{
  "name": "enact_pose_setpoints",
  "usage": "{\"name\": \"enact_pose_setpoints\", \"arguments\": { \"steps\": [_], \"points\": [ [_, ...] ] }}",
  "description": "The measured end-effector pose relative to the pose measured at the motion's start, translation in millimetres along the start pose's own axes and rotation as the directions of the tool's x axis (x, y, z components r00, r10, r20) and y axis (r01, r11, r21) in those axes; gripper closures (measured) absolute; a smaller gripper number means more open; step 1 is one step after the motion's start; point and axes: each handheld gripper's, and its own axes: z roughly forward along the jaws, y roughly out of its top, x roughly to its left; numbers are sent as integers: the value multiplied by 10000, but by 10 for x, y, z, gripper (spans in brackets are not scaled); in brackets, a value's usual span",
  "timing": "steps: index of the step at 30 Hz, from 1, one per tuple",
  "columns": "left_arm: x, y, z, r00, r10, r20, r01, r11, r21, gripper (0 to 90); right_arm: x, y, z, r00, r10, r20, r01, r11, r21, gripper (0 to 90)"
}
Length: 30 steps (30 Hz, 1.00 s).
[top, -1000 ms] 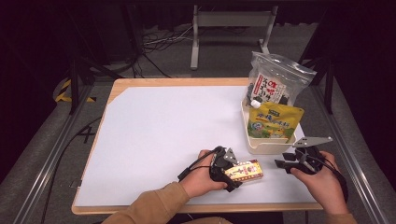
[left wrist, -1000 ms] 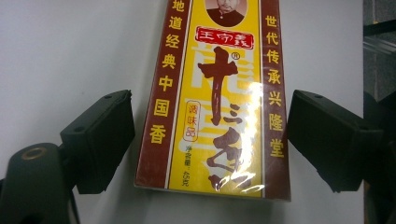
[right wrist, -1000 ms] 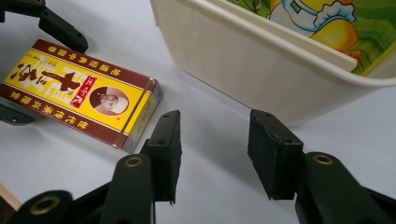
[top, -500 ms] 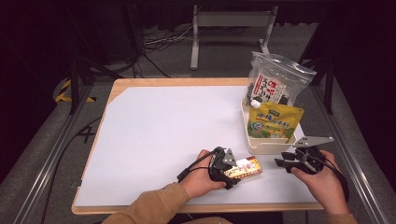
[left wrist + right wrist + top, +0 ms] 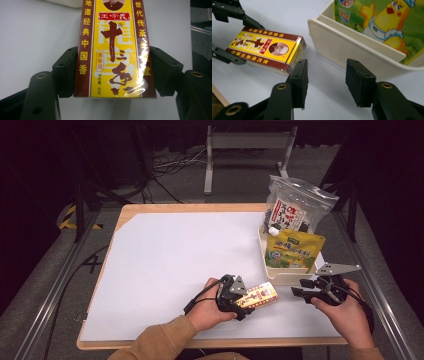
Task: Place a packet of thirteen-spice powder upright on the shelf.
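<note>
Left hand-held gripper (image 5: 248, 299) sits lower centre of the high view, clamped on a yellow-and-brown box (image 5: 258, 295). In the left gripper view the box (image 5: 115, 47) fills the centre, both black jaws pressed against its brown long sides; the jaws closed further within the last second and the box is between them. The box lies low on the white surface (image 5: 190, 255), one end pointing right toward the tray.

Right hand-held gripper (image 5: 298, 292) is at lower right of the high view, jaws apart, nothing between them; they have just been opening. In the right gripper view the right hand-held gripper (image 5: 325, 80) has only bare surface between its jaws, with the box (image 5: 265, 48) at upper left, just beside the left jaw, not touching as far as I can tell.

Cream tray (image 5: 285, 279) at right of the high view, just above the right hand-held gripper, holds a yellow-green pouch (image 5: 294, 251); a clear bag with red label (image 5: 295, 210) stands at its far end. In the right gripper view the tray (image 5: 352, 47) wall runs across upper right.
</note>
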Motion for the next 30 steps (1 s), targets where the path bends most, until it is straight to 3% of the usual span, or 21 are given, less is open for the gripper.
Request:
{"name": "enact_pose_setpoints", "arguments": {
  "steps": [8, 15, 27, 30],
  "points": [
    [39, -67, -188, 9986, -374, -362, 345, 9964, -770, 323, 26, 115, -67, 9992, -298, -267, 292, 9993, -238, 479],
    [80, -153, -361, 9934, -847, -771, 710, 9835, -1663, 323, 30, 265, -170, 9972, -504, -557, 482, 9981, -394, 480],
    [56, -230, -537, 9887, -616, -1370, 265, 9693, -2445, 323, 135, 582, -231, 9910, -522, -1234, 493, 9984, -264, 523],
    [35, -253, -573, 9838, -709, -1649, 259, 9651, -2607, 323, 166, 676, -239, 9899, -691, -1240, 663, 9974, -267, 528]
  ]
}}
